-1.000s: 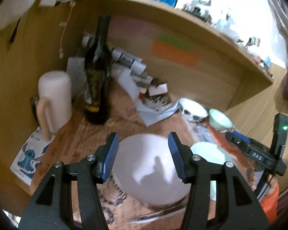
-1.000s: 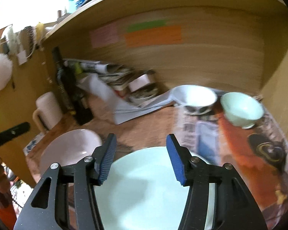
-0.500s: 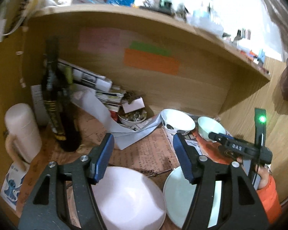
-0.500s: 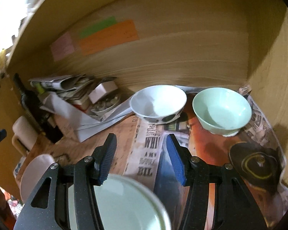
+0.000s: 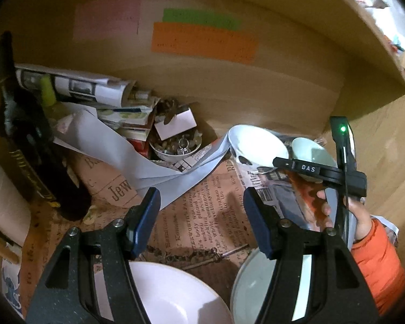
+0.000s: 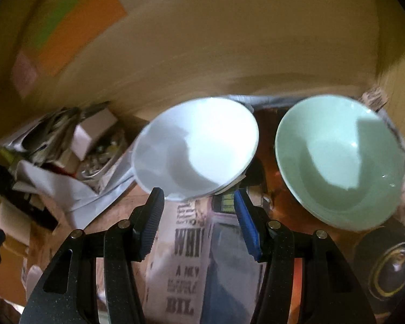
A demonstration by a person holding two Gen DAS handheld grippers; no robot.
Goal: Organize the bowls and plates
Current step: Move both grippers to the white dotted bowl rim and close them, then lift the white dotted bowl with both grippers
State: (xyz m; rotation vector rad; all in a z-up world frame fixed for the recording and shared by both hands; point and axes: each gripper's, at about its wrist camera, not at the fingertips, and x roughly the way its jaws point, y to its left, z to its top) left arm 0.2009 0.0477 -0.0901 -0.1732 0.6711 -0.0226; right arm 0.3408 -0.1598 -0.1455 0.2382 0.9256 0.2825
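A white bowl (image 6: pixel 199 145) and a pale green bowl (image 6: pixel 340 159) sit side by side near the back wall on newspaper. My right gripper (image 6: pixel 199 199) is open just in front of the white bowl's near rim, nothing between its fingers. In the left wrist view my left gripper (image 5: pixel 199 199) is open over the newspaper, with a white plate (image 5: pixel 170 294) and a pale green plate (image 5: pixel 253 289) below it near the bottom edge. Farther right stand the white bowl (image 5: pixel 256 145) and green bowl (image 5: pixel 310 151), with the right gripper's body (image 5: pixel 321 171) and a hand in an orange sleeve (image 5: pixel 378 259).
A dark bottle (image 5: pixel 32 145) and a cream mug (image 5: pixel 2 197) stand at the left. Rolled papers (image 5: pixel 75 86), a white sheet (image 5: pixel 137 162) and a small dish of odds and ends (image 5: pixel 175 145) crowd the back. The wooden wall carries coloured notes (image 5: pixel 202 40).
Both grippers have moved forward towards the back wall. The plates slid down to the lower edge of the left view and out of the right view. The two bowls now loom large before the right gripper.
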